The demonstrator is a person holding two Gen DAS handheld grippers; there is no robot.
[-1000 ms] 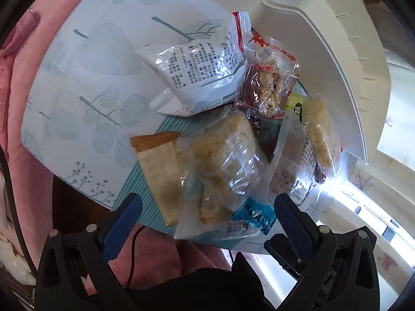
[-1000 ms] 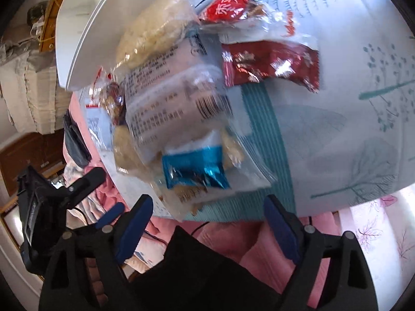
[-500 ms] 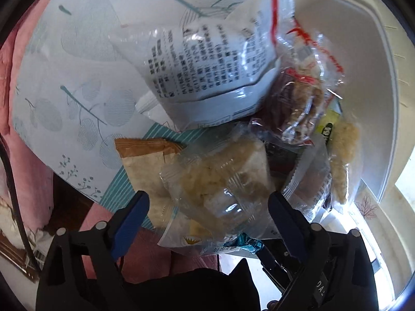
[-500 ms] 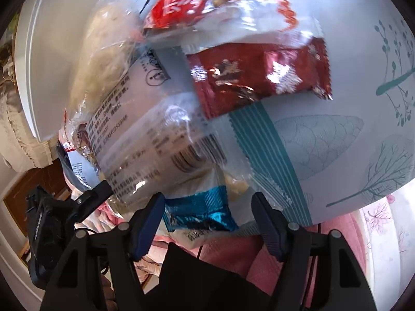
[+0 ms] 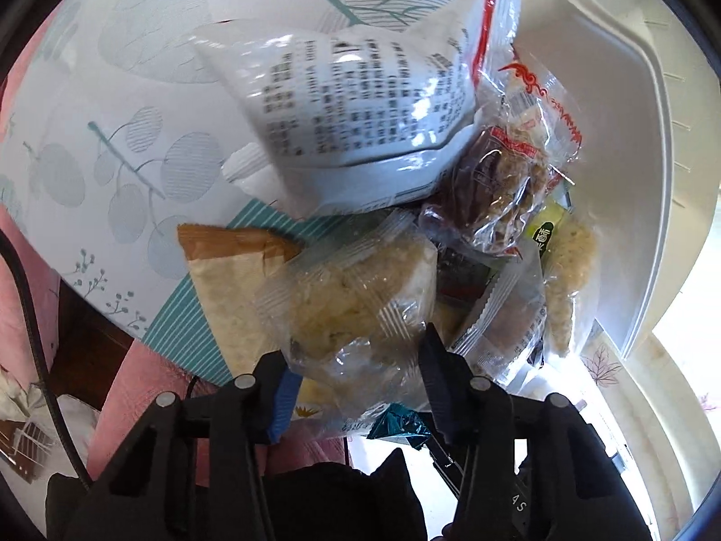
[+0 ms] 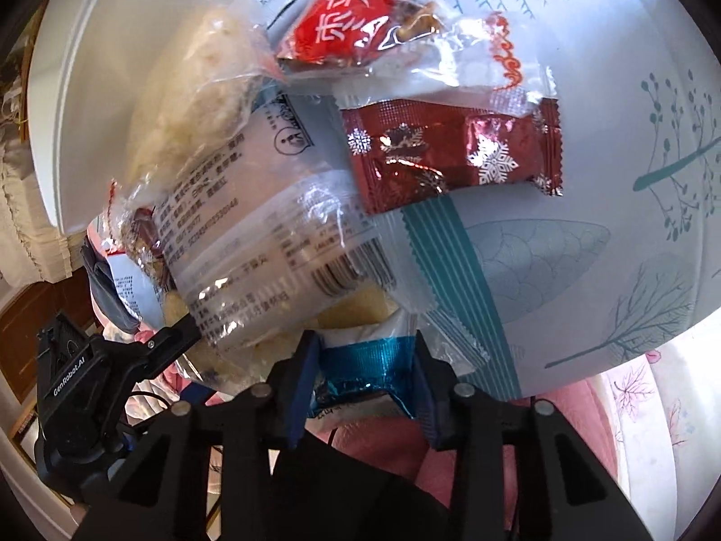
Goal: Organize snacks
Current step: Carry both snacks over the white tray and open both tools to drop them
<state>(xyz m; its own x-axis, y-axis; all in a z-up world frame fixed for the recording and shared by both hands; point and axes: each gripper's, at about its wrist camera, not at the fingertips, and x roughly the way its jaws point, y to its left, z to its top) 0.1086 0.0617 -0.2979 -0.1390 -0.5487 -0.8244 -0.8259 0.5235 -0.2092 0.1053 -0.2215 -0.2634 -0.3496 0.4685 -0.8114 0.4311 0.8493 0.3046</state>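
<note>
A heap of snack packets lies on the leaf-print tablecloth (image 5: 112, 135) beside a white tray (image 5: 631, 135). My left gripper (image 5: 356, 351) is closing. Both pads press the sides of a clear packet of yellow crumbly cake (image 5: 356, 297) at the near end of the heap. My right gripper (image 6: 364, 351) is closing too, and its pads squeeze a blue foil packet (image 6: 365, 360) at the table's near edge. A corner of that blue foil (image 5: 396, 428) shows under the clear packet. A translucent printed packet (image 6: 270, 234) lies over the blue one.
A large white printed bag (image 5: 356, 103) tops the heap, with a date-and-nut packet (image 5: 495, 194) to its right. A brown-topped packet (image 5: 225, 270) lies at the left. A dark red snowflake packet (image 6: 455, 153) and a red-labelled one (image 6: 351, 27) lie further back. Pink fabric (image 5: 135, 383) sits below the table edge.
Both grippers have narrowed from wide open until their pads meet a packet. The left one sank closer to the heap, and the right one moved in on the blue packet.
</note>
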